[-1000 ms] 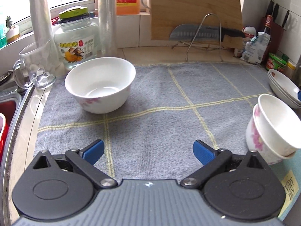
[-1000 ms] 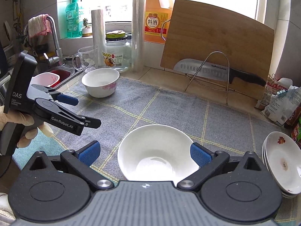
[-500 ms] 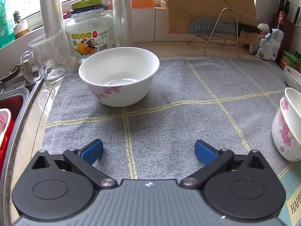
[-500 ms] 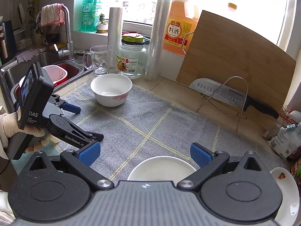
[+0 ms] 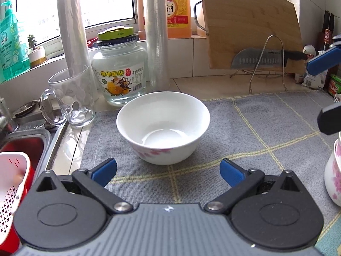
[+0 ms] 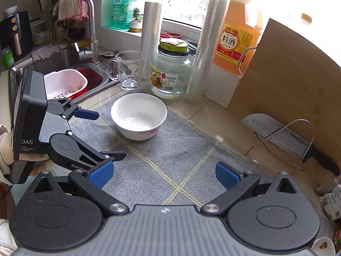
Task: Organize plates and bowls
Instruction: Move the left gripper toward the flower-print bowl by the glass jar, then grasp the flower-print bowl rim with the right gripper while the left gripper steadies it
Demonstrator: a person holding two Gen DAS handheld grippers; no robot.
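The left gripper (image 5: 168, 168) hung with its blue-padded jaws spread wide and nothing between them, low over the grey woven mat with yellow grid lines (image 5: 245, 132). Just ahead of its fingertips, apart from them, sat the white ceramic bowl with pink flowers on its side (image 5: 163, 127), upright and empty on the mat's far left part. Behind the bowl stood a clear glass jar with a green lid (image 5: 120, 72), a clear glass mug with a handle (image 5: 71, 98) to its left, and two upright rolls of clear plastic film (image 5: 156, 34). At the right edge of the left wrist view, a stack of white flowered bowls (image 5: 333, 170) rested on the mat, well apart from the single bowl.

The right gripper (image 6: 163, 173) was also opened wide and empty, hovering above the mat (image 6: 170, 153). From it the left gripper (image 6: 100, 134) appeared at the left, held in a gloved hand (image 6: 4, 149), its fingers reaching toward the flowered bowl (image 6: 138, 116) without touching it. Farther out stood an orange jug of cooking wine (image 6: 236, 36), a bamboo cutting board (image 6: 287, 74) leaning upright, and a steel cleaver with a black handle (image 6: 285, 138) on a wire rack. A metal sink (image 6: 64, 64) holding a red and white strainer basket (image 6: 64, 83) lay to the left.
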